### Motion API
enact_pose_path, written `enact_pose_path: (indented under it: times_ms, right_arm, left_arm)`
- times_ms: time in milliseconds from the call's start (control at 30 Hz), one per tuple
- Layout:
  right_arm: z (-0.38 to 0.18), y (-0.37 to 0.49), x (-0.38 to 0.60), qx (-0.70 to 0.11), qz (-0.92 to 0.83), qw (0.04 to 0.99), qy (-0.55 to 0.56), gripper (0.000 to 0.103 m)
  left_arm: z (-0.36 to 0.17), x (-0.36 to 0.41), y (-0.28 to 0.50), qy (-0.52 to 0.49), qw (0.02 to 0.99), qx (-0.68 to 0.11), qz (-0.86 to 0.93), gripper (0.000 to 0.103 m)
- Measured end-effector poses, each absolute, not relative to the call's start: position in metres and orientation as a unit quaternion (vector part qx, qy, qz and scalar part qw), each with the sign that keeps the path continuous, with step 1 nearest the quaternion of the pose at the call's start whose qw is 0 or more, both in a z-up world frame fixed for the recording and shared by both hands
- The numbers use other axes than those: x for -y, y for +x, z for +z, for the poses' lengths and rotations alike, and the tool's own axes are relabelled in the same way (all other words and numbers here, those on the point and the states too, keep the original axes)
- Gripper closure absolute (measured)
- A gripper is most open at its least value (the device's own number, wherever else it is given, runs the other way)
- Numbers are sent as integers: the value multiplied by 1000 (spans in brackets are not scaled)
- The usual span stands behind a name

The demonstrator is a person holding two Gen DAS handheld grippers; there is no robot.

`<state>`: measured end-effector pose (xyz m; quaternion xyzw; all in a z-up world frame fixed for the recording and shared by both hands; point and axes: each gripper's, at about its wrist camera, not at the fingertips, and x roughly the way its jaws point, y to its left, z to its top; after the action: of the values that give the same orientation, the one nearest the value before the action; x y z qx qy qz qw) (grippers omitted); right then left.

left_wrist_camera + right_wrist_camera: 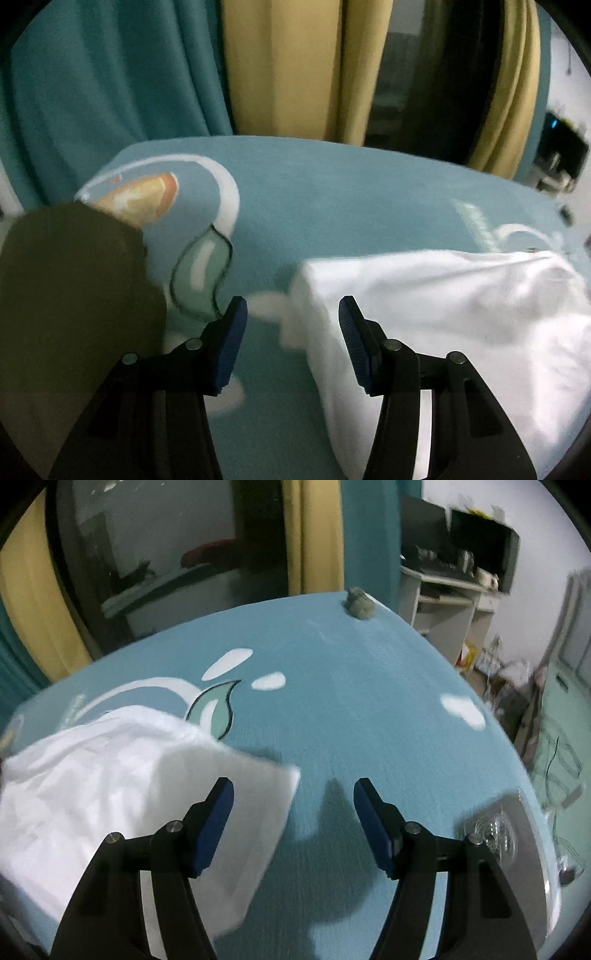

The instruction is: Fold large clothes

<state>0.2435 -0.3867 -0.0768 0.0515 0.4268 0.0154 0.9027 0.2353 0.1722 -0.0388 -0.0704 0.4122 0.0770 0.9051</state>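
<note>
The white cotton garment [443, 314] already lies folded into a neat block between the empty, released left claw [293, 314] and right claw [293, 794] (little seems left beyond setting it aside).

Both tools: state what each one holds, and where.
Nothing is held. The left tool and right tool stand open above the white garment.

Left gripper [293, 310] angled downward, jaws apart, nothing between. Right gripper [293, 792] likewise, jaws apart, empty.

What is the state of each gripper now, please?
Left gripper: open, holding nothing, above the white garment.
Right gripper: open, holding nothing.
</note>
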Motion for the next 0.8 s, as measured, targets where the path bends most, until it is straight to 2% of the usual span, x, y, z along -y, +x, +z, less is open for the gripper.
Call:
enact_pose_path:
  times_ms: [33, 200, 433, 467, 500, 533, 567, 600, 667, 800]
  right_arm:
    - [-77, 232, 391, -428, 22, 901, 71, 35]
    - [-87, 195, 399, -437, 56, 886, 141, 35]
    - [-101, 164, 373, -414, 125, 886, 169, 35]
    - [-102, 162, 371, -410, 126, 887, 169, 38]
    - [-102, 162, 371, -407, 127, 888, 175, 80]
    - [-106, 164, 370, -414, 138, 880, 186, 100]
    - [-110, 165, 367, -417, 144, 878, 186, 100]
    - [-111, 164, 364, -410, 144, 884, 173, 100]
    - [-107, 162, 368, -397, 140, 890, 177, 100]
    - [-89, 161, 386, -370, 127, 903, 178, 100]
  left_arm:
    - [-40, -172, 228, -84, 904, -414, 71, 43]
    - [-59, -159, 183, -152, 882, -446, 19, 43]
    - [-67, -119, 141, -112, 881, -460, 5, 43]
    - [-68, -114, 137, -95, 882, -461, 11, 43]
    - [-69, -106, 135, -65, 884, -462, 21, 43]
    - [-70, -99, 133, -44, 886, -461, 25, 43]
    - [-72, -92, 132, -19, 889, -457, 27, 44]
    - [-72, -87, 131, -4, 892, -450, 26, 47]
    - [-72, -83, 132, -14, 892, -451, -8, 95]
    - [-57, -92, 130, -4, 902, -432, 7, 98]
